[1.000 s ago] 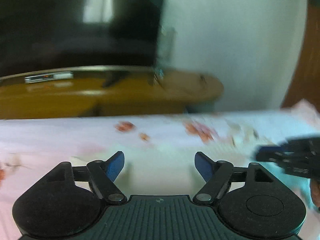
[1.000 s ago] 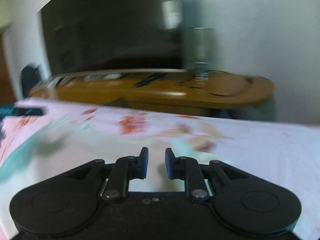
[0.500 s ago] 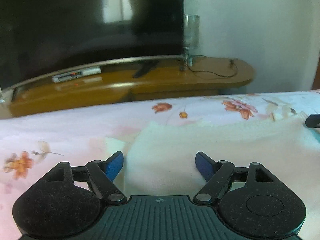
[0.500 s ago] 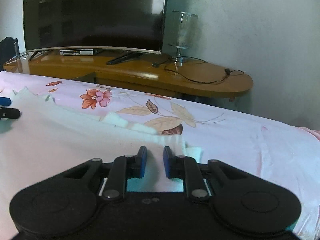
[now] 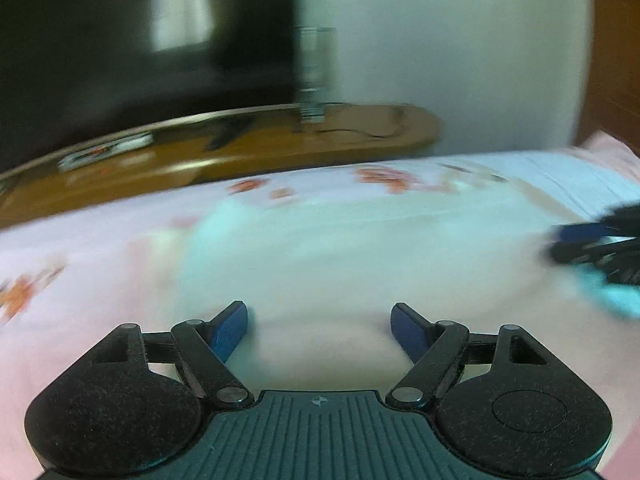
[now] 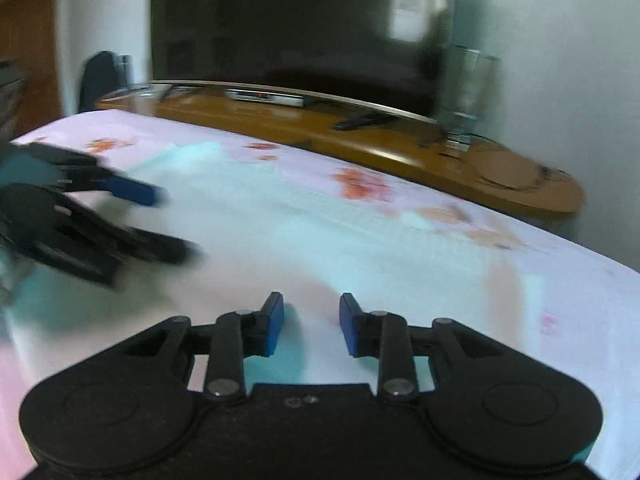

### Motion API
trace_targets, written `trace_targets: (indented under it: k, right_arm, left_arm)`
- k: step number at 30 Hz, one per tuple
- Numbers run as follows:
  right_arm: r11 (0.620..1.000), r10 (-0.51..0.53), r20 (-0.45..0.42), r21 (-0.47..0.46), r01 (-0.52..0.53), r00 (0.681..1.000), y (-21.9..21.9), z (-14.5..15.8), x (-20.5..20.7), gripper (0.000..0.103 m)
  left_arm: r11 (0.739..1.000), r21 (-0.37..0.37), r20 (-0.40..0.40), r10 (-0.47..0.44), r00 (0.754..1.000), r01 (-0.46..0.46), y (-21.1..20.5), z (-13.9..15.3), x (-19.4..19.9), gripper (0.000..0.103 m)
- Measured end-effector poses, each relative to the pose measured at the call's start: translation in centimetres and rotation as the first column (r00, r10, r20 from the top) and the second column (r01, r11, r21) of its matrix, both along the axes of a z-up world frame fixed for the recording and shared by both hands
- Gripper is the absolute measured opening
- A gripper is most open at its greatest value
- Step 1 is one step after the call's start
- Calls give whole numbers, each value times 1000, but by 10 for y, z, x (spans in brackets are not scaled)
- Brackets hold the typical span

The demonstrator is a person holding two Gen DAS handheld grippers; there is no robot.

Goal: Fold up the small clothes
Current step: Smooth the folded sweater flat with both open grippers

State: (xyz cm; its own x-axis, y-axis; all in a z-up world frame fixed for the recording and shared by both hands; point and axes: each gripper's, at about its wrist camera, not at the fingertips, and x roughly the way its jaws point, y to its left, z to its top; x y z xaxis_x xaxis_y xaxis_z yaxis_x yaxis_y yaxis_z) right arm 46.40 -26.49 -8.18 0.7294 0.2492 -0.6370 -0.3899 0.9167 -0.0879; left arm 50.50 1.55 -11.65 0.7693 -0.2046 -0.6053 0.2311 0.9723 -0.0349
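Pale mint cloth (image 5: 320, 248) lies spread on the flowered bed sheet (image 6: 560, 280), under both grippers. Everything's blurred now, where half a second ago it was sharp. Right gripper (image 6: 311, 322) has let go: its jaws, nearly closed before, now stand parted with nothing between them. Left gripper (image 5: 319, 326) jaws wide apart as before, empty; in the right view it has swung in at nine o'clock. Wooden desk (image 5: 280, 140) beyond, at twelve o'clock.
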Motion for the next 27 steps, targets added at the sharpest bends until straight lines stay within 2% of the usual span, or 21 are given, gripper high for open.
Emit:
trace_targets:
  k: [2, 4, 5, 8, 11, 12, 14, 15, 17, 19, 21, 22, 23, 25, 27]
  right_arm:
    - [993, -118, -5, 14, 118, 993, -31, 1, 6, 28]
    - [983, -160, -41, 80, 163, 986, -49, 5, 8, 24]
    - [983, -163, -35, 80, 165, 986, -46, 10, 5, 26]
    - [993, -64, -2, 103, 64, 998, -16, 21, -13, 28]
    - [996, 56, -21, 74, -54, 998, 27, 13, -29, 28]
    - [995, 83, -31, 50, -82, 996, 40, 7, -33, 28]
    - [995, 97, -36, -7, -97, 995, 51, -3, -36, 30]
    - [995, 92, -26, -36, -93, 995, 50, -7, -36, 30]
    - [998, 52, -23, -31, -53, 998, 36, -4, -40, 30]
    - [1000, -6, -30, -9, 6, 1000, 16, -1, -42, 29]
    - [999, -46, -40, -5, 46, 998, 4, 3, -49, 28]
    - [998, -54, -43, 12, 55, 998, 3, 6, -53, 28]
    - [998, -51, -35, 36, 53, 998, 6, 10, -58, 32]
    - [997, -1, -24, 83, 3, 1000, 17, 16, -73, 32]
    - [995, 54, -42, 90, -50, 998, 37, 12, -84, 31]
  left_arm:
    - [1000, -12, -7, 27, 1000, -27, 13, 2, -5, 79]
    - [999, -17, -10, 49, 999, -49, 11, 8, -6, 79]
    - [999, -29, -2, 40, 999, -40, 6, 12, -9, 79]
    - [998, -61, -1, -24, 1000, 24, -19, 17, -14, 79]
    - [997, -19, -36, -79, 996, 78, -47, 6, -17, 79]
    - [996, 15, -46, -82, 996, 82, -53, 0, -19, 79]
    - [990, 73, -22, -118, 993, 119, -56, -7, -27, 88]
    - [988, 85, -18, -130, 991, 131, -51, -7, -31, 88]
    - [990, 89, -7, -108, 994, 108, -35, -4, -38, 88]
    - [998, 50, -10, -46, 999, 47, -13, 0, -44, 88]
    - [999, -49, -20, -4, 1000, 3, 6, 6, -50, 88]
    - [997, -72, -18, 10, 1000, -11, 7, 9, -55, 88]
    - [997, -84, -15, 0, 1000, -2, 4, 12, -62, 88]
    - [996, -85, -1, -29, 1000, 28, -9, 12, -77, 88]
    - [996, -69, 0, -57, 998, 56, -24, 9, -90, 88]
